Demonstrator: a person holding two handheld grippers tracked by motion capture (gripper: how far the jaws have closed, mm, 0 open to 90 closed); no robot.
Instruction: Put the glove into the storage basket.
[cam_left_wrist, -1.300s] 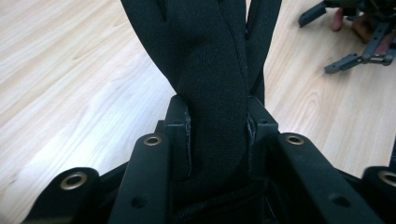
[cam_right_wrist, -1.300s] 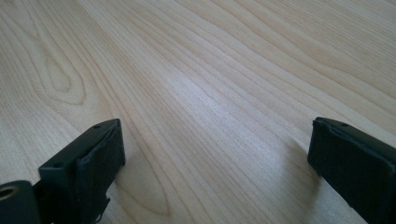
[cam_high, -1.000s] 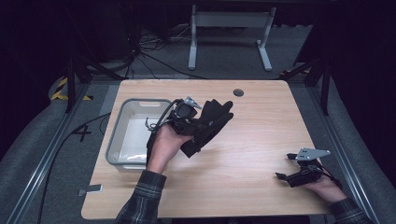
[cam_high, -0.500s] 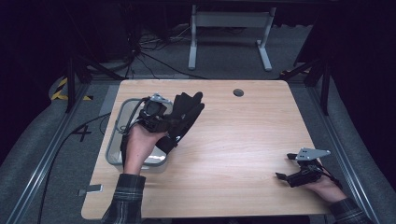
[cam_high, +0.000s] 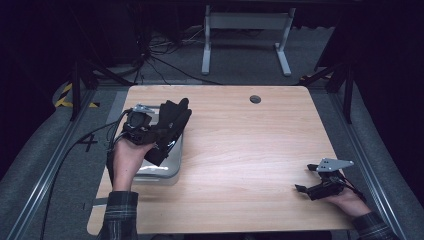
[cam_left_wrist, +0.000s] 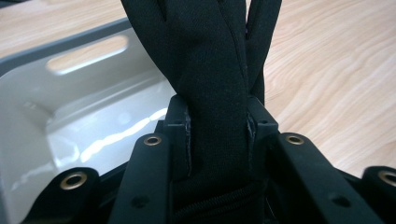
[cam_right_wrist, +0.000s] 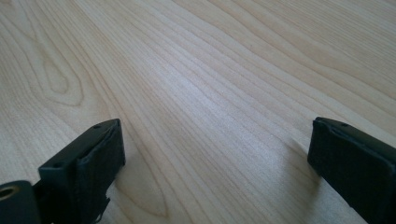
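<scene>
Over the left side of the wooden table (cam_high: 240, 145), seen from the high view, the left gripper (cam_high: 157, 131) is carried in the person's left hand (cam_high: 127, 159) and pinches a black glove (cam_high: 170, 127), whose dark cloth drapes from the jaws toward the table's middle and far edge. Gripper and glove hang above the right-hand part of a grey plastic bin (cam_high: 165, 167), which sits at the table's left edge; what can be seen of the bin's pale floor is bare, though the hand and glove hide much of it. At the table's near right corner, well apart from the glove, the right gripper (cam_high: 310, 189) rests low in the person's right hand (cam_high: 347, 200), its grey plate on top. From the left gripper view, the two black jaws stand close on either side of a band of the glove (cam_left_wrist: 217, 93), the pads pressing into the cloth, and the glove's fingers rise out of the top of the frame. Behind and to the left lies the bin (cam_left_wrist: 70, 42), its rim and handle slot showing and its glossy white inside holding nothing visible; wood grain runs to the right. From the right gripper view, the right gripper (cam_right_wrist: 217, 149) has its jaws spread wide with bare wood between them.
</scene>
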